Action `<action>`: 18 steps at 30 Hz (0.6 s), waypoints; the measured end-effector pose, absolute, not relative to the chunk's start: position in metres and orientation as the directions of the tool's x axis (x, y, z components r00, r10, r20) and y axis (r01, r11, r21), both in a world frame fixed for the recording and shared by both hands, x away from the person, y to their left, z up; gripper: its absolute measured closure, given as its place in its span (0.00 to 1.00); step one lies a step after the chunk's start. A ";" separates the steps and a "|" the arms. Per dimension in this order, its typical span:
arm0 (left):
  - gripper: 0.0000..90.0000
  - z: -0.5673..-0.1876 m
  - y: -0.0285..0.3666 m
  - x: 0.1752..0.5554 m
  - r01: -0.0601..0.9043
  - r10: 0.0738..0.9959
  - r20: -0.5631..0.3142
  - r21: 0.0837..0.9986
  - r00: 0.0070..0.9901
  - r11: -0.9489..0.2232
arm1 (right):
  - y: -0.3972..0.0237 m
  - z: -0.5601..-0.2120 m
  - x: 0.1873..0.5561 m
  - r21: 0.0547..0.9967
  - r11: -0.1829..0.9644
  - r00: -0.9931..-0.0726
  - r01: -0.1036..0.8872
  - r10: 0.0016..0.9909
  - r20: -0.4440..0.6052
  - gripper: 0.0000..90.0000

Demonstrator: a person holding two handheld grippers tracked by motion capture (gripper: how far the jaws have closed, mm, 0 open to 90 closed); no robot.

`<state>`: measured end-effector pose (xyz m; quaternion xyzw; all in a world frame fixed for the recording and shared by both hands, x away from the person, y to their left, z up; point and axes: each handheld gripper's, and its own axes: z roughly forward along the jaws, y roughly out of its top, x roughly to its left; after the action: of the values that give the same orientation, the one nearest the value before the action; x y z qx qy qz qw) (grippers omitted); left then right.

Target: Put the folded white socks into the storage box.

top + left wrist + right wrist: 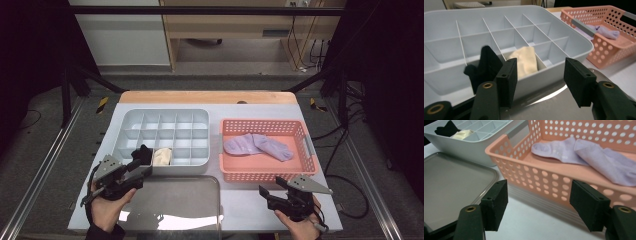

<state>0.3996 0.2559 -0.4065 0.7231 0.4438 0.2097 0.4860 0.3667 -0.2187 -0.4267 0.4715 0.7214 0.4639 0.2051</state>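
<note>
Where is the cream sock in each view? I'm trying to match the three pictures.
High view: cream sock in the grey organizer's front row, beside a black sock.
Left gripper view: cream sock at centre, in a front compartment beyond the near wall.
Right gripper view: cream sock top left, small.
Shared landmark: the pink basket.

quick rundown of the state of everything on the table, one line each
left gripper: open, nothing between its jaws
right gripper: open, holding nothing
black sock: bundled in a front compartment of the organiser
cream sock: folded, in the next compartment
grey divided plastic organiser: uncovered, other compartments bare
grey lid: flat on the table
lilac socks: loose in the basket
pink perforated basket: upright
</note>
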 end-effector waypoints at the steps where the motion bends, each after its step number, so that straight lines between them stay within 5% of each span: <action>1: 0.47 -0.412 0.255 0.394 0.446 0.839 -0.138 0.885 0.527 -0.134 | -0.219 -0.423 0.368 0.865 0.130 -0.470 0.484 0.873 0.132 0.33; 18: 0.47 -0.442 0.254 0.375 0.490 0.821 -0.168 0.859 0.545 -0.149 | -0.220 -0.404 0.399 0.870 0.114 -0.436 0.480 0.891 0.123 0.34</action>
<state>0.3749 0.2535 -0.4419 0.7378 0.4444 0.1735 0.4776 0.3995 -0.2197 -0.4043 0.4815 0.7121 0.4593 0.2239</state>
